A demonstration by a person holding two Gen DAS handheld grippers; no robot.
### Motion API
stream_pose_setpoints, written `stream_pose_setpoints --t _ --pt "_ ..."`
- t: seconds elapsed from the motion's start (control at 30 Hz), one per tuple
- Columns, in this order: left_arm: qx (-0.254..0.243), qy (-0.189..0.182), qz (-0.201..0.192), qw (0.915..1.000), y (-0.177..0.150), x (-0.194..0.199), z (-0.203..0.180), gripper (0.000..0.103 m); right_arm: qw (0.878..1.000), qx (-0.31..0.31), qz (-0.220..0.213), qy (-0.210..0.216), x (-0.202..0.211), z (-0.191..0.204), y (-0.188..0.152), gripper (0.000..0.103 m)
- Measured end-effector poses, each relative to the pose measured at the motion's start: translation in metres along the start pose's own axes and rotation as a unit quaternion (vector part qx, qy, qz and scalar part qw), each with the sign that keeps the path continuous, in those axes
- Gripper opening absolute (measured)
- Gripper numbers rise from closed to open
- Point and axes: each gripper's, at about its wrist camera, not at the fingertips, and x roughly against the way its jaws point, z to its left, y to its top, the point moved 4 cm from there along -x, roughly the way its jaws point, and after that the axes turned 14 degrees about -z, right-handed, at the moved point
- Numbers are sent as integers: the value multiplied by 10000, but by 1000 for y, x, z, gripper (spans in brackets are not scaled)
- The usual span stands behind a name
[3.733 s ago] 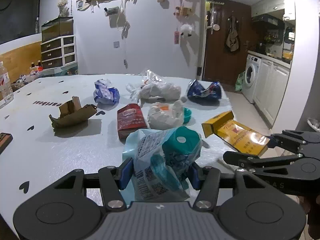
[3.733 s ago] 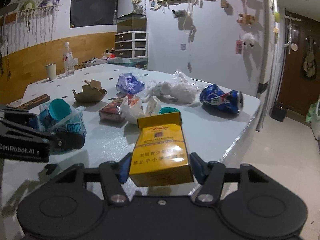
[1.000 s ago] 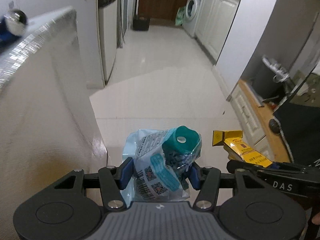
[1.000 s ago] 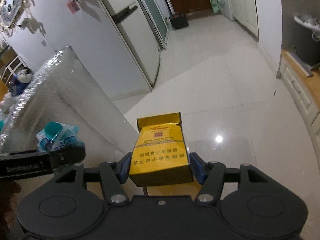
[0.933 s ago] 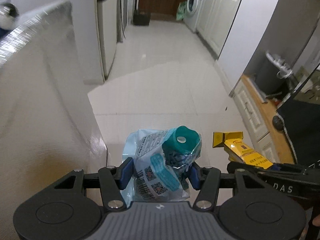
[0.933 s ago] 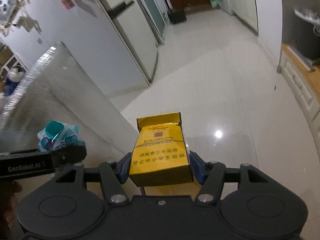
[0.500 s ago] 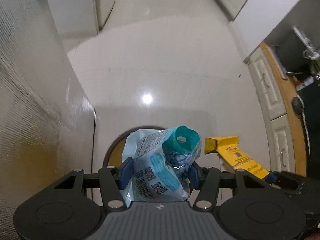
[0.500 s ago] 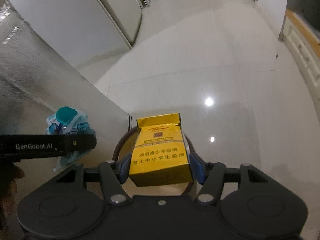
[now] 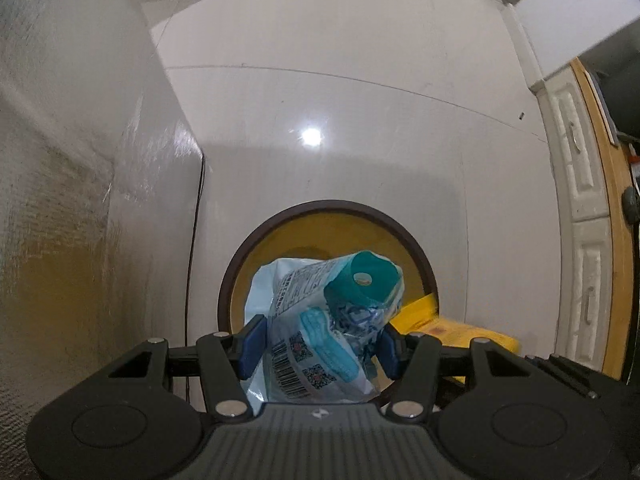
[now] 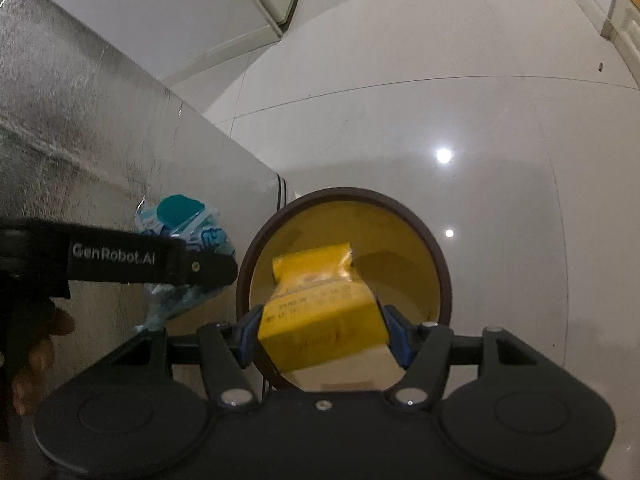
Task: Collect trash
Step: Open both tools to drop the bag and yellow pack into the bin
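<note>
Trash held over the yellow bin

Left gripper (image 9: pixel 318 350) has its blue pads pressed against a crumpled pale-blue plastic wrapper (image 9: pixel 316 328) with a teal cap-like disc at its top; the wrapper carries a barcode and two QR codes, with fine print too small to read. It hangs above the near left part of a round bin (image 9: pixel 240 268) with a dark brown rim and yellow inside, standing on the glossy white tile floor (image 9: pixel 360 100) just beside a silver, textured panel (image 9: pixel 60 200).

Right gripper (image 10: pixel 324 336) has its pads spread to either side of a yellow carton (image 10: pixel 320 312), which sits tilted and blurred between them over the bin (image 10: pixel 438 264); the pads seem to stand slightly clear of its sides, though the blur leaves contact uncertain. Dark characters on the carton are smeared beyond reading. In the right wrist view the left tool's black arm reads "GenRobot.AI", with the wrapper (image 10: pixel 176 216) behind it.
</note>
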Motion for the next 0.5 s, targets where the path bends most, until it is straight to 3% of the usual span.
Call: stream_pose_setpoints --t 0.03,0.1,0.37,0.4,0.47,0.5 --pt "25 24 22 10000 -1 0 3 57 10000 -7 7 29 0 1 -2 84" --pt "48 20 58 10000 -3 -1 5 57 9999 -11 38 117 0 2 -5 94" --pt "-153 -43 315 9994 -12 -12 -6 60 9996 207 151 133 3 0 -13 103" --pt "-195 -31 372 9991 -14 -14 -8 63 9995 229 178 119 3 -1 -14 103" --pt "-308 57 459 9985 -16 -18 -9 87 9993 277 228 81 -5 0 -14 103" --pt "-362 131 485 9981 -17 -19 -10 92 9992 300 248 57 -6 -1 -15 103"
